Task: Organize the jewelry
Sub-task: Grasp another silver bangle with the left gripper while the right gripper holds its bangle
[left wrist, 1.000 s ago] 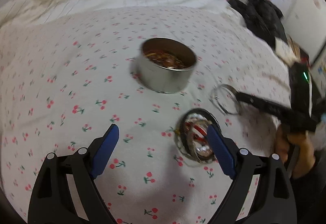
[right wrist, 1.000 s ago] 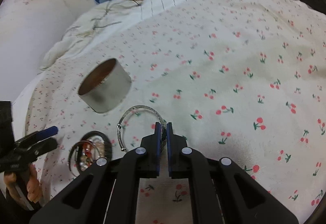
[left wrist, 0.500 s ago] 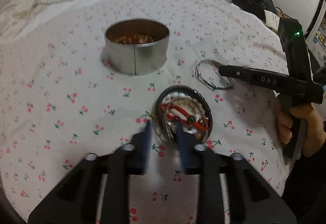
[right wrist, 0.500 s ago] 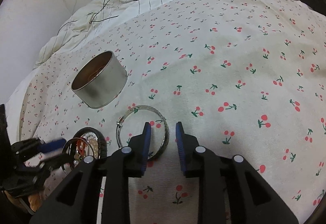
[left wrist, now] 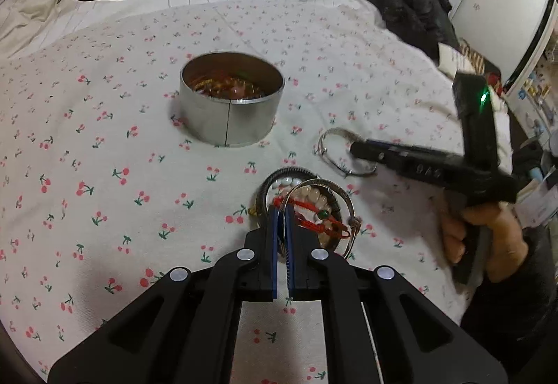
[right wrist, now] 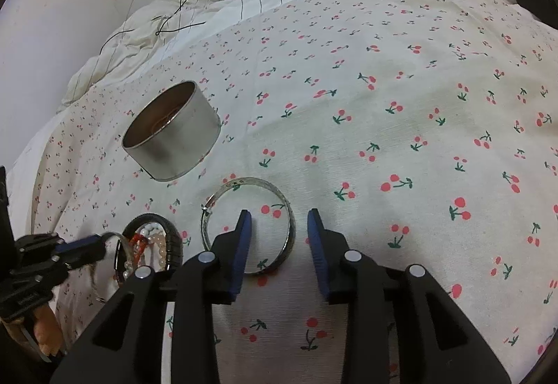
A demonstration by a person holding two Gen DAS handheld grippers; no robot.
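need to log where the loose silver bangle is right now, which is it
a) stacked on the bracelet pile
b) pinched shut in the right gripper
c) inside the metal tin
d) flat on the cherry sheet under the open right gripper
d: the silver bangle lies flat on the cherry sheet, apart from the metal tin and the bracelet pile, with the right gripper open above it, pads not pressing it.

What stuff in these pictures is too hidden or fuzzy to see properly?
- Metal tin, right wrist view: its near wall hides what lies inside; the left wrist view shows only a reddish-gold tangle.
- Bracelet pile, left wrist view: the left tongs, shut on a silver bangle, cover its near edge.
- Left tongs in the right wrist view: blurred and cut off by the frame edge.
- Lone silver bangle, left wrist view: the right tongs cover part.
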